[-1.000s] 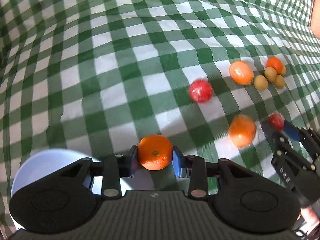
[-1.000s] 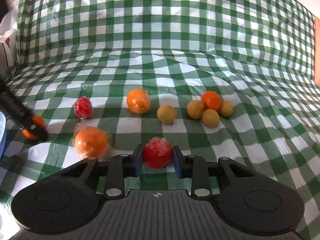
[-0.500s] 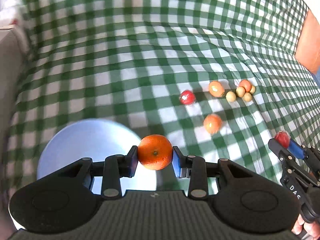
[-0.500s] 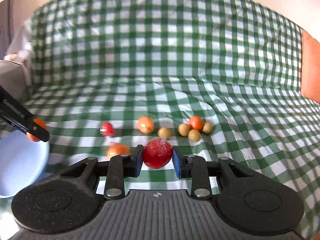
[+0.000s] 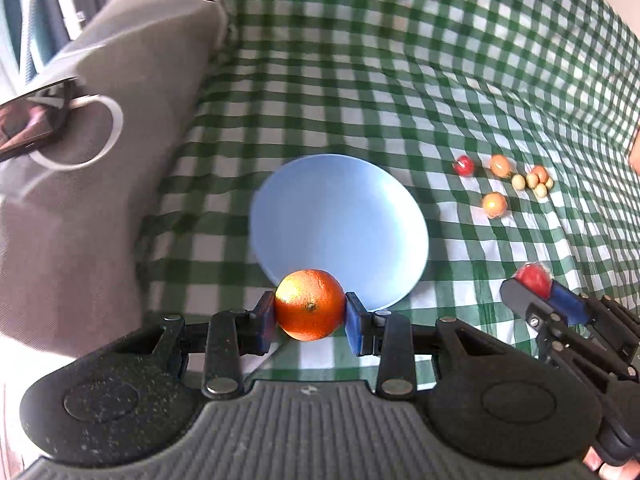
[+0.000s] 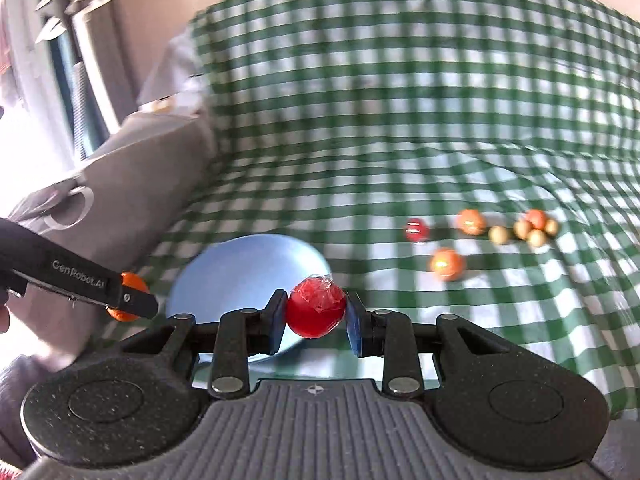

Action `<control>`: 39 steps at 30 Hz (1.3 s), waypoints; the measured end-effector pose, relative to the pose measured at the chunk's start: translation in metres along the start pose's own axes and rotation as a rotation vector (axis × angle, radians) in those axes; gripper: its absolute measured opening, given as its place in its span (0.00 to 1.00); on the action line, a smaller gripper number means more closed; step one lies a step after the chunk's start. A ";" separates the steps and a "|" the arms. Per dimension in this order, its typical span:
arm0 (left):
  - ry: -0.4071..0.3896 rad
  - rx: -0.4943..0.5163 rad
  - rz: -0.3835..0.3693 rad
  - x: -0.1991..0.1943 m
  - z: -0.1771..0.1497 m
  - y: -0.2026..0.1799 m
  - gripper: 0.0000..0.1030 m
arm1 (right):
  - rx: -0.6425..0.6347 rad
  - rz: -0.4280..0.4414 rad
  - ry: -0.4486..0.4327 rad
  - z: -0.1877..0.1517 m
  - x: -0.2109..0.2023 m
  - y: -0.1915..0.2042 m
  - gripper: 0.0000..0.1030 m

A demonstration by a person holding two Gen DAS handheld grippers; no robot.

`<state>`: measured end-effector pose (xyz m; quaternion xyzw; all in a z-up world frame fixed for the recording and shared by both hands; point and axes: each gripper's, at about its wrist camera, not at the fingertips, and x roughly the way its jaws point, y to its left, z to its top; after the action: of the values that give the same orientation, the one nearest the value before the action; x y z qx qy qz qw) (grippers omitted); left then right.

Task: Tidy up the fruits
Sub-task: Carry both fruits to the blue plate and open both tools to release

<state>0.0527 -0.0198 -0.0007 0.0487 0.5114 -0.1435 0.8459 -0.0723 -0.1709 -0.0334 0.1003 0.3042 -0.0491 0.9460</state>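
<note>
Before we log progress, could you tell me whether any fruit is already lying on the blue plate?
No, the plate shows only bare blue surface, and the orange is held in the left tongs.

green-white checked cloth (image 5: 360, 92) over the whole surface | blue plate (image 5: 340, 220) flat on it | loose fruit cluster (image 5: 520, 180) well off to the plate's right

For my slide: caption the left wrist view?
Left gripper holds an orange above a blue plate.
</note>
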 end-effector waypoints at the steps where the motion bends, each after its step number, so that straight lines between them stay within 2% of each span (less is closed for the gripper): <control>1: -0.008 -0.008 -0.001 -0.005 -0.003 0.007 0.38 | -0.011 0.011 0.003 0.001 -0.004 0.011 0.31; 8: -0.044 -0.057 -0.022 -0.020 -0.015 0.029 0.38 | -0.060 0.009 0.010 0.000 -0.014 0.040 0.31; 20: -0.052 -0.081 -0.026 -0.012 -0.006 0.039 0.38 | -0.083 -0.018 0.020 0.006 -0.002 0.039 0.31; 26: -0.031 -0.065 -0.009 0.011 0.008 0.029 0.38 | -0.104 -0.023 0.052 0.008 0.024 0.038 0.31; 39: 0.063 0.029 0.048 0.095 0.044 -0.001 0.38 | -0.127 -0.034 0.180 0.003 0.105 0.025 0.31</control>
<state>0.1311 -0.0491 -0.0629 0.0777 0.5342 -0.1291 0.8318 0.0177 -0.1505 -0.0887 0.0390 0.3921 -0.0364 0.9184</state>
